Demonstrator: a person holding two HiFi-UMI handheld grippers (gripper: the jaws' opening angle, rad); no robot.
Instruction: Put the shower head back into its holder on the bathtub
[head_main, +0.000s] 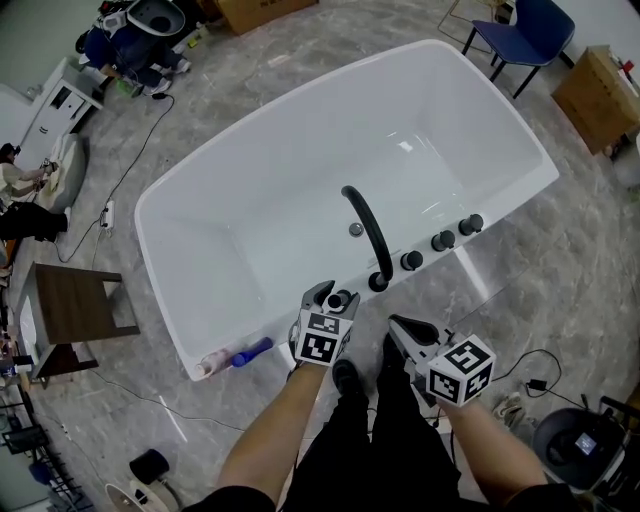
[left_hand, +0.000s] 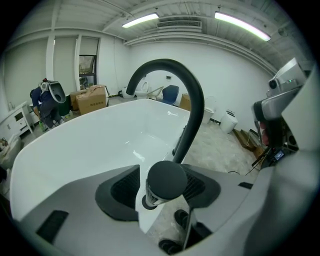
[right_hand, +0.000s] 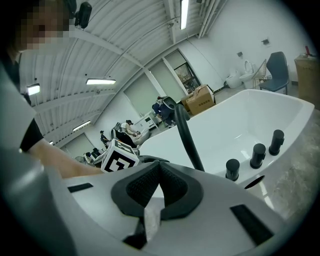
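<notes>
The black shower head (head_main: 341, 298) stands upright at the near rim of the white bathtub (head_main: 160, 205), just left of the arched black spout (head_main: 366, 226). My left gripper (head_main: 335, 296) is around it. In the left gripper view the round top of the shower head (left_hand: 167, 181) sits between the dark pads (left_hand: 122, 190). The left pad stands clear of it, and its foot rests in a ring on the rim (left_hand: 146, 202). My right gripper (head_main: 396, 326) hangs to the right, off the tub, shut and empty (right_hand: 159, 167).
Three black knobs (head_main: 442, 241) line the rim right of the spout (right_hand: 187, 137). A blue-handled object (head_main: 250, 352) lies on the near left corner. A wooden stool (head_main: 75, 310), a blue chair (head_main: 525, 30), a box (head_main: 600, 95) and floor cables surround the tub.
</notes>
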